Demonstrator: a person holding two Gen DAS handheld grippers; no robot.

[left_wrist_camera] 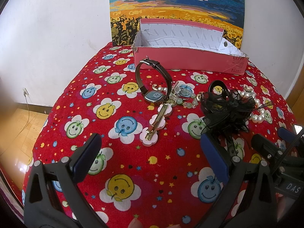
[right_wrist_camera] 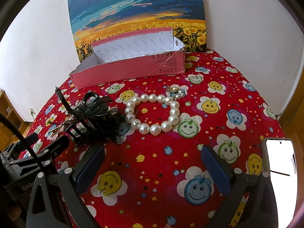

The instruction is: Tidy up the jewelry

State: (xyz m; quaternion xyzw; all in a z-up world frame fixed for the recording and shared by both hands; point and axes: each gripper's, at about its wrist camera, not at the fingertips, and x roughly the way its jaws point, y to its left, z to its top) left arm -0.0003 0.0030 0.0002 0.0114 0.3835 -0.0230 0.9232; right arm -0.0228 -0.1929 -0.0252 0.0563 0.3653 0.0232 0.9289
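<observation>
An open pink box (left_wrist_camera: 190, 60) (right_wrist_camera: 129, 72) stands at the back of the red smiley-print cloth. In front of it lie a brown-strap watch (left_wrist_camera: 152, 87), a pink flower hair clip (left_wrist_camera: 156, 122), a green and clear bead bracelet (left_wrist_camera: 185, 96), a black feathery hair piece (left_wrist_camera: 226, 112) (right_wrist_camera: 95, 117) and a white pearl bracelet (right_wrist_camera: 153, 114) (left_wrist_camera: 258, 108). My left gripper (left_wrist_camera: 152, 157) hovers open just short of the hair clip. My right gripper (right_wrist_camera: 152, 163) hovers open a little before the pearl bracelet. Neither holds anything.
A sunflower painting (left_wrist_camera: 176, 9) (right_wrist_camera: 136, 17) leans on the white wall behind the box. A lit phone (right_wrist_camera: 281, 161) lies at the cloth's right edge. The cloth's edges drop off to a wooden floor (left_wrist_camera: 20, 121) on the left. The other gripper's body shows at each view's side.
</observation>
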